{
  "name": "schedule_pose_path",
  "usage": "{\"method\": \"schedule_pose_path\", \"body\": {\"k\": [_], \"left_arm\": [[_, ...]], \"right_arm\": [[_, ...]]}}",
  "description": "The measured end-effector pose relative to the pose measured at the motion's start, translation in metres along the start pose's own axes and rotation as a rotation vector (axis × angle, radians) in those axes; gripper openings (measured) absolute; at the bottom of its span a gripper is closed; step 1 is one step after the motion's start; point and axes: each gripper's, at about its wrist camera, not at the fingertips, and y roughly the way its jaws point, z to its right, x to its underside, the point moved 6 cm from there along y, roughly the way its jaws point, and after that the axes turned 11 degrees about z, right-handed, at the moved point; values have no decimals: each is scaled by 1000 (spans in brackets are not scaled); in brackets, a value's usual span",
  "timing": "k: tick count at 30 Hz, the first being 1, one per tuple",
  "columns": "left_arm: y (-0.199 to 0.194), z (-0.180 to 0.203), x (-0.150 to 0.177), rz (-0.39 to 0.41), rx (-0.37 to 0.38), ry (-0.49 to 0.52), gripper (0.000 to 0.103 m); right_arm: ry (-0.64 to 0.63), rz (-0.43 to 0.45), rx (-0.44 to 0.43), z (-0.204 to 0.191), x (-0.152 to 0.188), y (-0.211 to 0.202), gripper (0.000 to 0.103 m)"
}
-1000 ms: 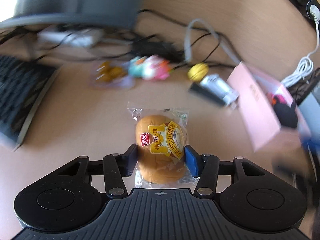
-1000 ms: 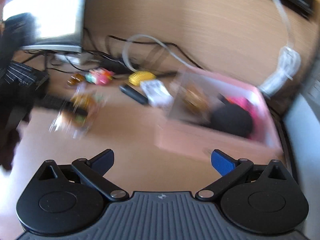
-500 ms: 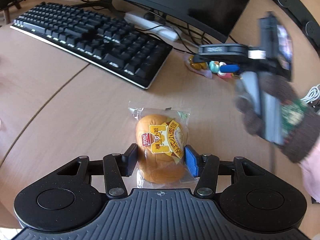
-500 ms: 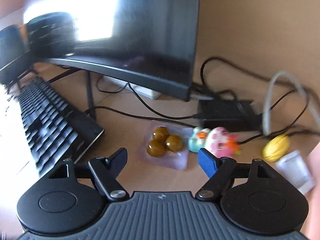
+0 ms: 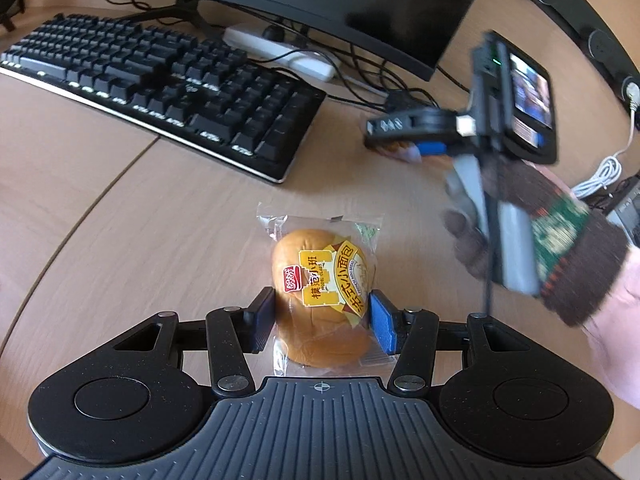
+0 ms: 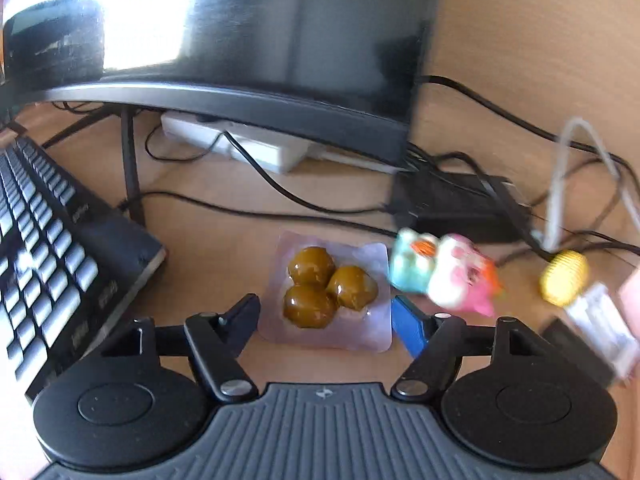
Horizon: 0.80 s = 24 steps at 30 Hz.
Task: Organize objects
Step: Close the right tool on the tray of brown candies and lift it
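My left gripper [image 5: 322, 318] is shut on a wrapped bread bun [image 5: 322, 292] with a yellow label, held above the wooden desk. My right gripper [image 6: 326, 318] is open, its fingers on either side of a clear packet of three brown glazed balls [image 6: 326, 286] lying on the desk. The right gripper also shows in the left wrist view [image 5: 404, 142], held by a gloved hand, over that packet. A teal and pink toy [image 6: 444, 276] and a yellow ball [image 6: 564, 278] lie right of the packet.
A black keyboard [image 5: 160, 88] lies at left, close to the packet. A monitor [image 6: 280, 32] stands behind, with a white power strip [image 6: 240, 144], a black adapter [image 6: 456, 204] and tangled cables under it. A small white packet [image 6: 600, 320] lies far right.
My right gripper swung left from the pink box to the brown-ball packet and came down around it. My left gripper, still gripping the bun, now faces the keyboard side.
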Motion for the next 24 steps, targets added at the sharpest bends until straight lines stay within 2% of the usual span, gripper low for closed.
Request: {"method": "schedule_pose_path", "body": {"k": [4, 8, 12, 15, 17, 20, 22, 24], "left_arm": [[6, 11, 2, -19, 33, 28, 55], [12, 31, 7, -39, 76, 67, 55], [19, 54, 14, -46, 107, 84, 55], [24, 70, 17, -56, 122, 90, 55], [28, 82, 20, -64, 132, 99, 55], [32, 97, 23, -75, 138, 107, 55], [34, 104, 25, -86, 140, 113, 55], [36, 110, 26, -90, 140, 120, 55]], "right_arm": [[-3, -24, -10, 17, 18, -37, 71], [-34, -35, -49, 34, 49, -99, 71], [-132, -48, -81, 47, 81, -151, 71], [-257, -51, -94, 53, 106, -187, 72], [-338, -43, -60, 61, 121, -204, 72], [-446, -19, 88, 75, 134, -218, 76], [-358, -35, 92, 87, 135, -224, 80], [-193, -38, 53, 99, 131, -228, 89]]}}
